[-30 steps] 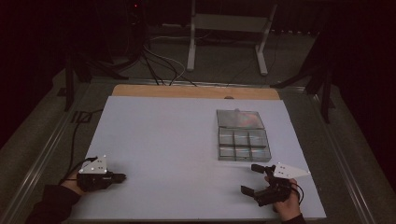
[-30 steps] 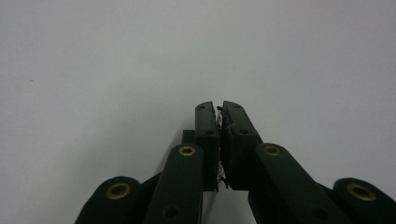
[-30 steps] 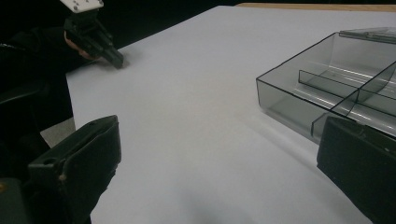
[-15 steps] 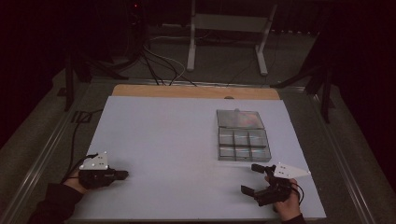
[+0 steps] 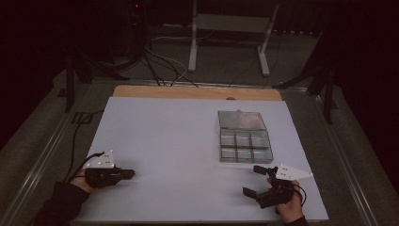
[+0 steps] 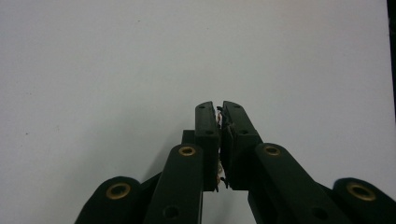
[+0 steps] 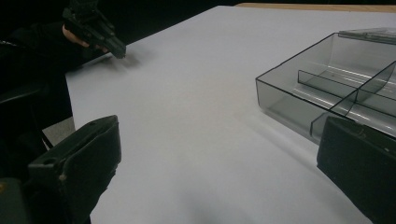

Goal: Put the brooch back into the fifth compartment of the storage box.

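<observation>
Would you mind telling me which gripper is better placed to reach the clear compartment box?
Probably the right gripper: it sits just below the compartment box with jaws wide open, while the left gripper lies across the table, jaws shut.

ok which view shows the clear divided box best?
High view: the whole box shows from above, lid open behind it, compartments laid out in a grid on the white table. The right gripper view catches one near corner with dividers, seen low between the open jaws. The left gripper view looks over bare table.
</observation>
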Available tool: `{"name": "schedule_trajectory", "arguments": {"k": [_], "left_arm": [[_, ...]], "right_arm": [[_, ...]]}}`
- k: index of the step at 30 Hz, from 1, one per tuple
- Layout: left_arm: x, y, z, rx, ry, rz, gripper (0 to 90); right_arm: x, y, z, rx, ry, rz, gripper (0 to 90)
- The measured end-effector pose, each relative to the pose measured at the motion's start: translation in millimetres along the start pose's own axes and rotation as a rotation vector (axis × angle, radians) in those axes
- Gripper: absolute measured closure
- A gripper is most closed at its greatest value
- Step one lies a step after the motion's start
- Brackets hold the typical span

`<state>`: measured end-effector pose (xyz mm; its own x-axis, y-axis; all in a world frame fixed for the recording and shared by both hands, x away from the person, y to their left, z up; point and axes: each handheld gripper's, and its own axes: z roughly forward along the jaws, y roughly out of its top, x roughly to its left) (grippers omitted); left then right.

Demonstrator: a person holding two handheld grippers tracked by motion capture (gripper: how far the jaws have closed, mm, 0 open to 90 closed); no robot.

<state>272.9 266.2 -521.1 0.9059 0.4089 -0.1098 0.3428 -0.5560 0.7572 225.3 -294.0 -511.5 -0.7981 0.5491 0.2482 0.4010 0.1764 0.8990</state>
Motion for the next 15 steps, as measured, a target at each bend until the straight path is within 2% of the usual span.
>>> {"name": "schedule_trajectory", "arguments": {"k": [5,15], "left_arm": [[-0.2,6.0,3.7,0.002,-0.018,-0.008,87.7],[0.7,19.0,12.7,0.0,-0.046,0.001,87.7]], "right_arm": [[0.1,-0.1,0.1,0.003,0.001,0.001,0.0],[0.2,-0.3,0.3,0.004,0.0,0.0,0.0]]}}
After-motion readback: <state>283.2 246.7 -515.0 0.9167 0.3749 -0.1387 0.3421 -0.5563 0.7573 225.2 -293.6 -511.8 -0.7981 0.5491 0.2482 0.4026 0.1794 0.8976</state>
